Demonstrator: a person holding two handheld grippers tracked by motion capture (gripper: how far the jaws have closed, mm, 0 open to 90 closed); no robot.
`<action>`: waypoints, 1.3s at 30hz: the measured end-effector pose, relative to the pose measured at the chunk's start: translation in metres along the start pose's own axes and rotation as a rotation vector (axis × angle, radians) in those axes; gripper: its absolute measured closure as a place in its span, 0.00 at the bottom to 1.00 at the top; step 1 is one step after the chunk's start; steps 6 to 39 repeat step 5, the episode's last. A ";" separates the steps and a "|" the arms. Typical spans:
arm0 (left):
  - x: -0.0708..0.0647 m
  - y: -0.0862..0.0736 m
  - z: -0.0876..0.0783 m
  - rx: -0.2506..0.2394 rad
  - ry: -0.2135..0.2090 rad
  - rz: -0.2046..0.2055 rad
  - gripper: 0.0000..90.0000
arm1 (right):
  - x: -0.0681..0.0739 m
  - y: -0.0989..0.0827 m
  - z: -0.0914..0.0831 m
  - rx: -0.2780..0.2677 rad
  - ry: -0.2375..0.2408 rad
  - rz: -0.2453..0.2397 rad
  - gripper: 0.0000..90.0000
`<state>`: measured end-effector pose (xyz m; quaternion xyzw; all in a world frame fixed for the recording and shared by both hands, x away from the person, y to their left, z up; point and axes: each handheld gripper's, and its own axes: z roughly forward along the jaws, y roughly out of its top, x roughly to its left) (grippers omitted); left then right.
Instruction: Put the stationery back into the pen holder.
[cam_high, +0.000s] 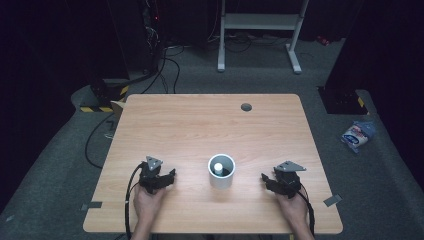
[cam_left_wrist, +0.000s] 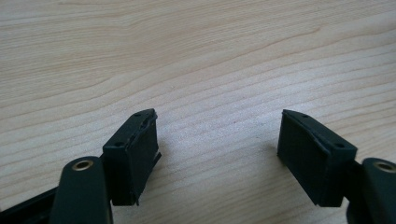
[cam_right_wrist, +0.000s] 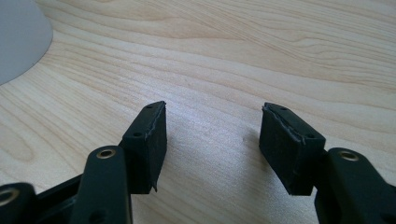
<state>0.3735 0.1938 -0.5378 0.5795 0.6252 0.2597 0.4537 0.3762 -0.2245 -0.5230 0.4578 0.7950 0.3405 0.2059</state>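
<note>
A white cup (cam_high: 221, 171) stands on the wooden table (cam_high: 210, 120) near its front middle, and a small white ball (cam_high: 218, 166) lies inside it. My left gripper (cam_high: 171, 174) rests on the table to the cup's left, held by a hand, its jaws open over bare wood (cam_left_wrist: 217, 135). My right gripper (cam_high: 265, 179) rests to the cup's right, jaws open with nothing between them (cam_right_wrist: 212, 128). The cup's grey-white wall (cam_right_wrist: 18, 37) fills the upper left corner of the right gripper view.
A round grey grommet (cam_high: 246, 107) sits in the table near its far edge. On the floor lie cables (cam_high: 165, 65), a white frame's legs (cam_high: 260, 30) behind the table and a blue-white packet (cam_high: 358, 135) at the right.
</note>
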 end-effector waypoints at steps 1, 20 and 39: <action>0.000 0.000 0.000 -0.001 0.000 -0.001 0.32 | 0.000 0.000 0.000 0.000 -0.001 0.000 0.46; 0.000 0.000 0.000 -0.001 0.000 0.000 0.32 | 0.000 0.000 0.000 -0.001 -0.001 -0.003 0.46; 0.000 0.000 0.000 -0.001 0.000 0.000 0.32 | 0.000 0.000 0.000 -0.001 -0.001 -0.003 0.46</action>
